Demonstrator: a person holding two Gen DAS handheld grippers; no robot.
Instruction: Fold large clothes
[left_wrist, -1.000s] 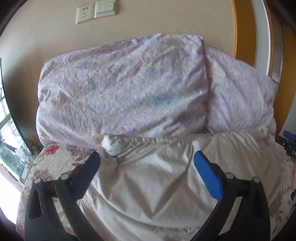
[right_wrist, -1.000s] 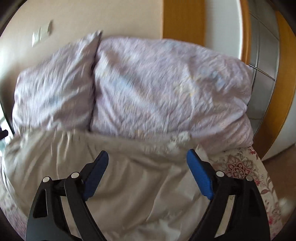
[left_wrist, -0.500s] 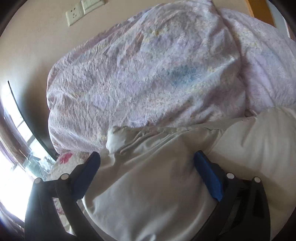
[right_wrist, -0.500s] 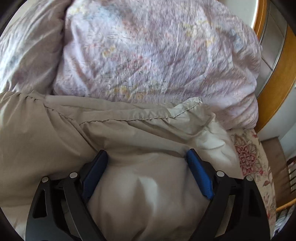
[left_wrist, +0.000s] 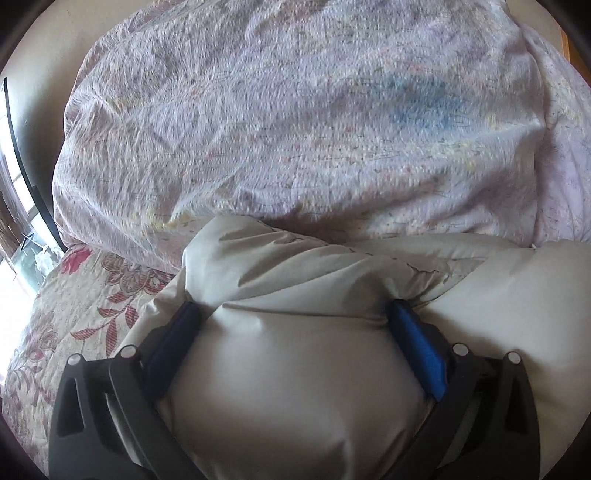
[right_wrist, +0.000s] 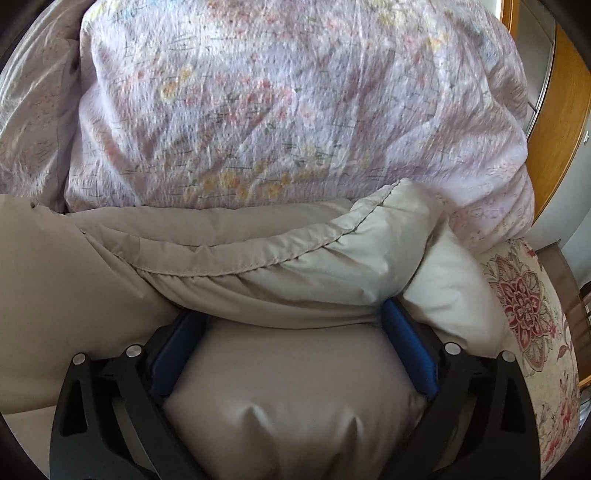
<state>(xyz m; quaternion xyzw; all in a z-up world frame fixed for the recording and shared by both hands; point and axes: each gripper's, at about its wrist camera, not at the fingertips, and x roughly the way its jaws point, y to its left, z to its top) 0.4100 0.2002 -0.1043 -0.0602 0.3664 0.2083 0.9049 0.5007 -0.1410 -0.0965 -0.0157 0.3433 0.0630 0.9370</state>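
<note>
Both grippers, left gripper (left_wrist: 291, 347) and right gripper (right_wrist: 291, 347), spread wide with the puffy beige coat (left_wrist: 295, 387) bulging between them, press its folded edge down at the pillows (left_wrist: 295, 110) at twelve o'clock — first fold landed, further folds probably left.

The left claw (left_wrist: 293, 343) is a matte black frame of two splayed arms with slotted cut-outs; a blue pad (left_wrist: 419, 350) lines each finger (left_wrist: 170, 347), at ten and two o'clock. Round silver screw heads (left_wrist: 460, 348) sit in pairs on each arm. The right claw (right_wrist: 291, 345) matches: black arms, blue pads, silver screws.
</note>
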